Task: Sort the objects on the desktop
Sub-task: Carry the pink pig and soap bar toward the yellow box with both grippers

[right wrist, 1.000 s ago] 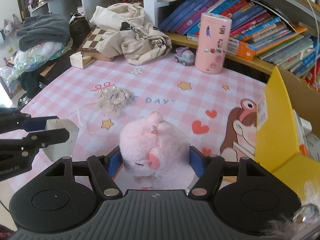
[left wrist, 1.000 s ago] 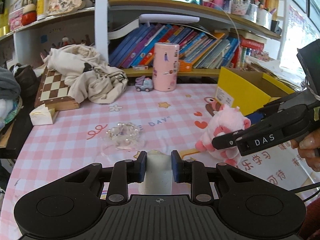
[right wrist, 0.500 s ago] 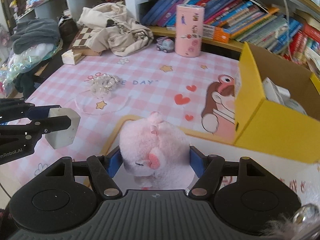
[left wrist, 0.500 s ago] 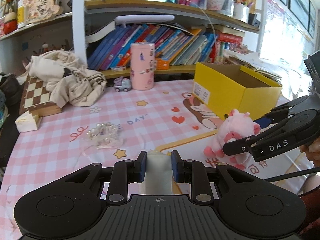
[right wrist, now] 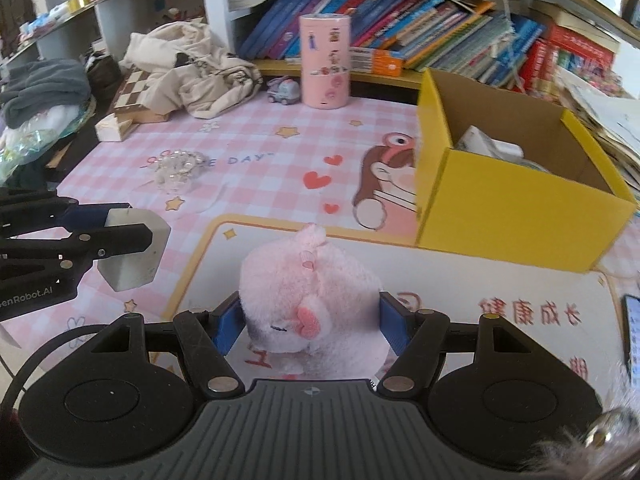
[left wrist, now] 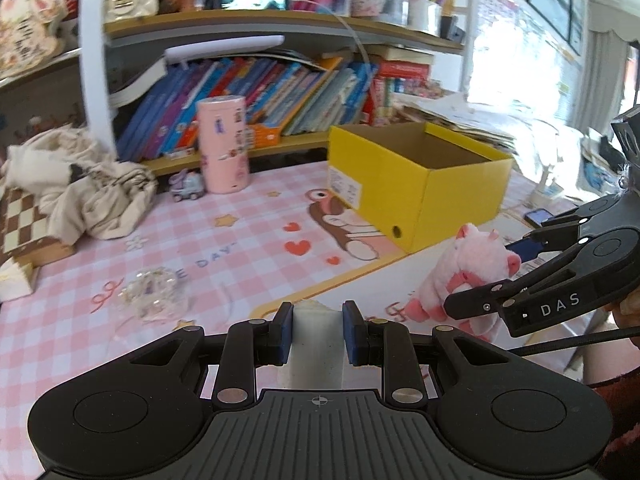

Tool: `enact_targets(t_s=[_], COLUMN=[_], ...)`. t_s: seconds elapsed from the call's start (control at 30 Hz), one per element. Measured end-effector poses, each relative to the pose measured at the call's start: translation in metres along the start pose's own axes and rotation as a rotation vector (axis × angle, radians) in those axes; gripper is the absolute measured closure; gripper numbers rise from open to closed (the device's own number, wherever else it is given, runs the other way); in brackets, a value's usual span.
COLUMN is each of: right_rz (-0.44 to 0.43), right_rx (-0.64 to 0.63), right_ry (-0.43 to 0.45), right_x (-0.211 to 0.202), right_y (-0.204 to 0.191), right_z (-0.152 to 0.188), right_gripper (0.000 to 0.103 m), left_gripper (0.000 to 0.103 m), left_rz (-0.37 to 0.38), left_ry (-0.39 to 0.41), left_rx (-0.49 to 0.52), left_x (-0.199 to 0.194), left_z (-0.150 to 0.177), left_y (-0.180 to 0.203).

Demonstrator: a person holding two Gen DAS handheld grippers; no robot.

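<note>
My left gripper point(left wrist: 318, 334) is shut on a white faceted block point(left wrist: 316, 344) and holds it above the pink checked mat. The block also shows in the right wrist view point(right wrist: 134, 250), low at the left. My right gripper point(right wrist: 310, 326) is shut on a pink plush pig point(right wrist: 308, 304), held above the mat in front of the open yellow box point(right wrist: 508, 204). In the left wrist view the pig point(left wrist: 464, 272) hangs to the right, just near of the yellow box point(left wrist: 416, 184). White items lie inside the box.
A clear bead bracelet point(right wrist: 176, 166) lies on the mat at left. A pink cylinder point(right wrist: 325, 62) and a small toy car point(right wrist: 284, 90) stand by the bookshelf. A cream garment point(right wrist: 192, 68) covers a chessboard point(right wrist: 134, 98). A phone point(right wrist: 632, 336) lies at the right edge.
Both grippers have pulled back and swung right with their loads still held. The yellow box has come fully into view, with the pig now near its front corner.
</note>
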State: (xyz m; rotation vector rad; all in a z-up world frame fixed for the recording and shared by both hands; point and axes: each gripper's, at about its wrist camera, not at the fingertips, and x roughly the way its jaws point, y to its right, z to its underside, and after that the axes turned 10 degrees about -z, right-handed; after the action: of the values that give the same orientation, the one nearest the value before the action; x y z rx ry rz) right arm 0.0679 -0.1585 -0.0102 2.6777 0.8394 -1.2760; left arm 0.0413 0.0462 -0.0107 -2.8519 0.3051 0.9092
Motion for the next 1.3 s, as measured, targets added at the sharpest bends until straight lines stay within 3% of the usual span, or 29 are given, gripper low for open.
enact_targets(t_s=[0.77, 1.3], right_rz=[0.139, 0.164], right_rx=[0.165, 0.172], right_ry=[0.027, 0.011], right_x=[-0.043, -0.061], right_y=[0.053, 0.095], right_z=[0.037, 0.044], right_gripper=[0.036, 0.036], left_gripper=[0.079, 0.079], left_rz=[0.164, 0.196], left_ry=[-0.012, -0.013], left_rx=[0.144, 0.164], left_x=[0.021, 0.040], left_z=[-0.021, -0.039], left_y=[0.065, 0.112])
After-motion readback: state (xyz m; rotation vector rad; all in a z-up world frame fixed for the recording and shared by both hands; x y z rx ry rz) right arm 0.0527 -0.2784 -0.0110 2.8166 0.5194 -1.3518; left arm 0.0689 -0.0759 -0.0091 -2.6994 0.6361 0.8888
